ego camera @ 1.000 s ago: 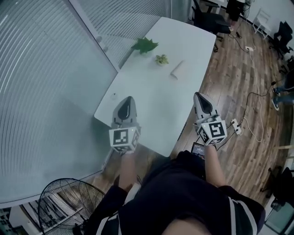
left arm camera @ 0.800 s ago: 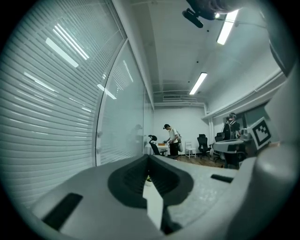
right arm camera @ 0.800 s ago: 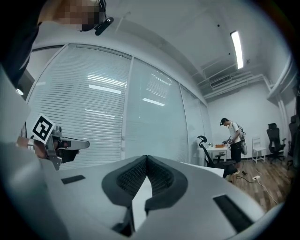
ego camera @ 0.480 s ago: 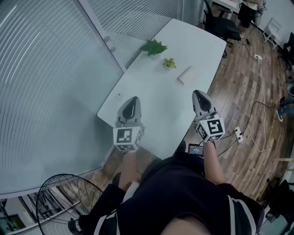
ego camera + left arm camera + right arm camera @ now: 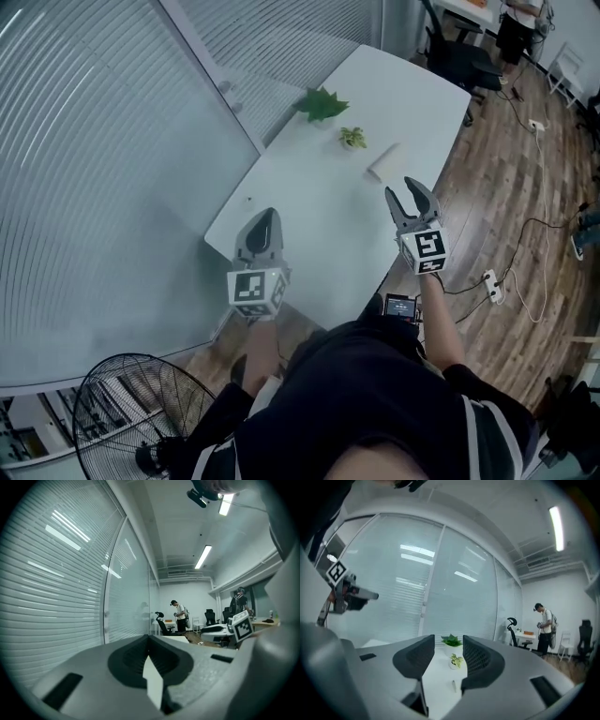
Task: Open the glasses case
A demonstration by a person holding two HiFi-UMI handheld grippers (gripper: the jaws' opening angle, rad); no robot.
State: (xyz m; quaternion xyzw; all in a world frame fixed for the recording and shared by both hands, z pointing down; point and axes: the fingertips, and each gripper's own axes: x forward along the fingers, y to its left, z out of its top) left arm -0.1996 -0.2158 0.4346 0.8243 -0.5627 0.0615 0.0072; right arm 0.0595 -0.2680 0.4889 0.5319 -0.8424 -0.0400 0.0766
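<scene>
Glasses case [image 5: 384,161] lies on the white surface [image 5: 309,211], in its far half and close to the right-hand edge, well apart from both grippers. It reads as a pale oblong. It looks shut, though the lid seam is too small to confirm. Task judged to be at the approach stage, with no contact made.

Right gripper [image 5: 406,191]: fingers have just been opening and now stand spread wide with nothing between them. Its own view sights the case far off through the gap.

Left gripper [image 5: 267,216]: fingers pressed together and empty, hovering over the near corner of the surface.

Neighbours: small potted plant [image 5: 352,138] just beside the case on its far side; leafy plant [image 5: 322,103] farther back.

Hazards noted:
1. The case sits loose on a smooth top near the edge. A push from one side with nothing bracing it would likely slide it off onto the wooden floor [image 5: 506,187].
2. The left gripper's fingers must part before they can steady the base. If they arrive shut, they would only nudge the case.
3. A grip spanning both lid and base would clamp the case closed rather than open it.
4. Overshooting on the approach could tip the small potted plant.
</scene>
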